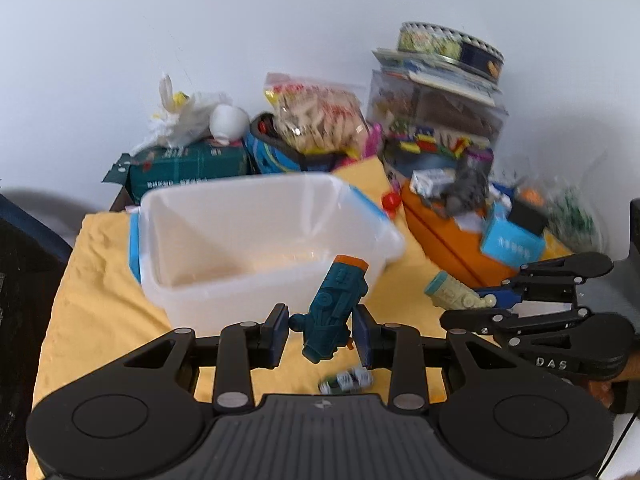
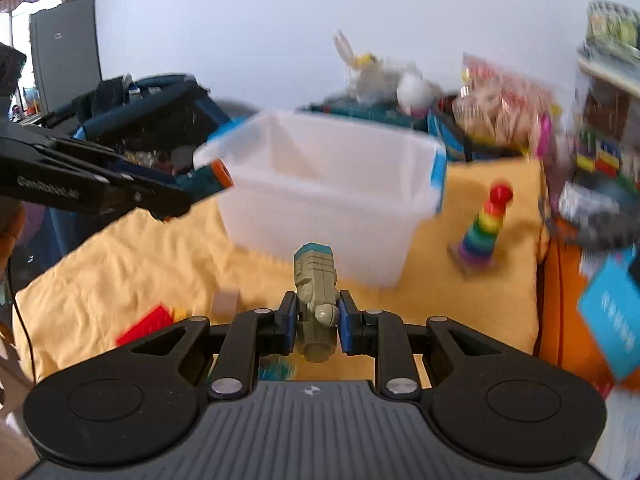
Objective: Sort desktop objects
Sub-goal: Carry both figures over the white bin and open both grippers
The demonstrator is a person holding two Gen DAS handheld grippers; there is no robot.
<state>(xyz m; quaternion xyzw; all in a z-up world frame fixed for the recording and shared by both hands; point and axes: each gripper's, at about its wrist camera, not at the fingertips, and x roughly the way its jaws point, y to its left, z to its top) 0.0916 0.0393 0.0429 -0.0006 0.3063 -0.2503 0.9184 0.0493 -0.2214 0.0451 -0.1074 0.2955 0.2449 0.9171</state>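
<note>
Where the left gripper [image 1: 321, 330] closes its blue pads on it, a teal toy with an orange cap [image 1: 335, 307] hangs tilted above the yellow cloth [image 1: 100, 272], just in front of the white plastic bin [image 1: 256, 236]. The right gripper [image 2: 318, 322] pinches a beige toy with a blue cap [image 2: 315, 300] tightly between nearly closed jaws, also clear of the cloth and short of the bin. Bin: open, interior bare as far as visible. Small item under the left gripper [image 1: 347, 381]: blurred, possibly a toy vehicle. On the cloth: rainbow ring stacker [image 2: 482, 226] right of the bin, red block [image 2: 146, 324] near the front. Behind: green box [image 1: 188, 166], snack bag [image 1: 316, 116], orange tray [image 1: 448, 240] of blurred clutter, partly cut off.
</note>
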